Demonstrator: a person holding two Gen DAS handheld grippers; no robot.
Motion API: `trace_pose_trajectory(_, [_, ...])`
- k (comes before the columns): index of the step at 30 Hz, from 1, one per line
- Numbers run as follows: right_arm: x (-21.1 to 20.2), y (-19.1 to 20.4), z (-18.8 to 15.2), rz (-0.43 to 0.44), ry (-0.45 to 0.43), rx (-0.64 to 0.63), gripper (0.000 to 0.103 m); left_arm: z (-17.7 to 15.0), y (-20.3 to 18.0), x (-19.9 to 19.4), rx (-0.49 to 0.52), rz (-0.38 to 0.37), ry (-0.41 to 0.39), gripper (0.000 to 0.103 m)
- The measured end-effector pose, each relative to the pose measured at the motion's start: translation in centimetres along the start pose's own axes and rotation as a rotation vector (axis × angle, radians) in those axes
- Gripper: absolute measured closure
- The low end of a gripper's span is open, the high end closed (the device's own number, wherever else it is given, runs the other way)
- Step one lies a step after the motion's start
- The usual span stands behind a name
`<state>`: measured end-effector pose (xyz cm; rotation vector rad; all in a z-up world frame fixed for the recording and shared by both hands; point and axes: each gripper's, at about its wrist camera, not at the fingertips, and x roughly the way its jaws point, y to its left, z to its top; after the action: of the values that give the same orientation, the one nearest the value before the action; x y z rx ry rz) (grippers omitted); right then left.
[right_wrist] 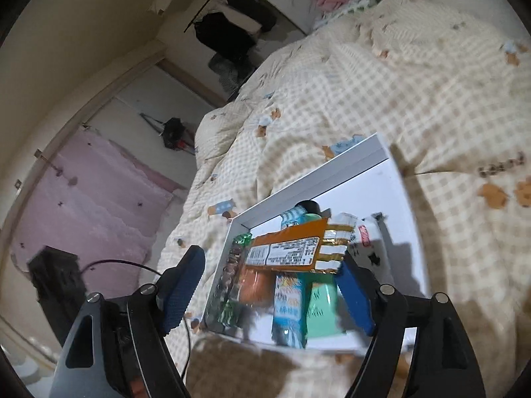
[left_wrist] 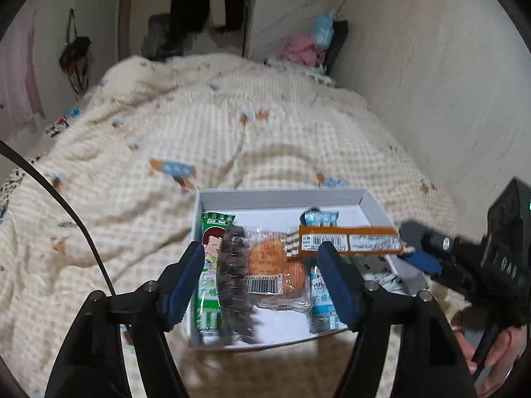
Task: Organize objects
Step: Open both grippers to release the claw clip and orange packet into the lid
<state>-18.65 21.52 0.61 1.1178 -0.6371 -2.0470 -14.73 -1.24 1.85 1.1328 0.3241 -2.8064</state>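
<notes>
Box: a shallow white box (left_wrist: 332, 195) sits on the checked cream quilt (left_wrist: 205, 126), lower centre of your left wrist view and centre-low in your right wrist view (right_wrist: 391, 179).
Contents: snack packets lie inside it (several overlapping, edges blurred). A green wrapper with a cartoon face (left_wrist: 210, 265) runs along the box's left wall; a dark ridged packet (left_wrist: 235, 282) is just beside it; a clear bag of round orange biscuits (left_wrist: 275, 265) lies in the middle; a blue-and-white packet (left_wrist: 320, 295) is to its right.
Orange bar: a long orange packet with white label panels (left_wrist: 348, 240) lies across the others toward the box's right wall; in your right wrist view it crosses the pile at a slant (right_wrist: 292, 248), its gold-and-white end toward the right.
Left gripper: your left gripper (left_wrist: 262, 282) hovers over the box with its blue pads spread wide, one pad (left_wrist: 186, 285) over the box's left wall. The packets show in the gap, but neither pad presses on one.
Right gripper: your right gripper (right_wrist: 268, 292) also stands spread, its pads apart on either side of the pile, gripping nothing; it enters the left wrist view at right (left_wrist: 428, 248), a hand (left_wrist: 491, 351) below it.
Room: dark clothes (left_wrist: 192, 3) hang at upper centre; pink fabric (right_wrist: 89, 192) fills the left of the right wrist view.
</notes>
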Motion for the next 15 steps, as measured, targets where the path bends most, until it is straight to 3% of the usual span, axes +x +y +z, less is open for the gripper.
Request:
trace_pose_trajectory(4, [-2.2, 2.0, -1.6, 0.002, -0.005, -0.100, 0.024, -0.1, 0.3, -3.3, -0.017, -0.041, -0.038, 0.024])
trace_pose_trajectory(9, [-6.0, 5.1, -3.7, 0.004, -0.024, -0.286, 0.024, -1.6, -0.4, -8.7, 0.069, -0.059, -0.100, 0.020])
trace_pose_trajectory(12, [-8.1, 6.7, -4.9, -0.008, -0.042, -0.384, 0.012, -3.2, -1.1, -11.4, 0.122, -0.062, -0.130, 0.012])
trace_pose_trajectory(13, [-8.9, 7.5, -5.7, -0.023, -0.062, -0.442, 0.012, -3.9, -1.3, -12.0, 0.132, -0.061, -0.143, 0.004])
trace_pose_trajectory(15, [-9.3, 8.3, -7.0, -0.049, -0.089, -0.524, 0.012, -5.1, -1.6, -13.0, 0.142, -0.069, -0.173, 0.000])
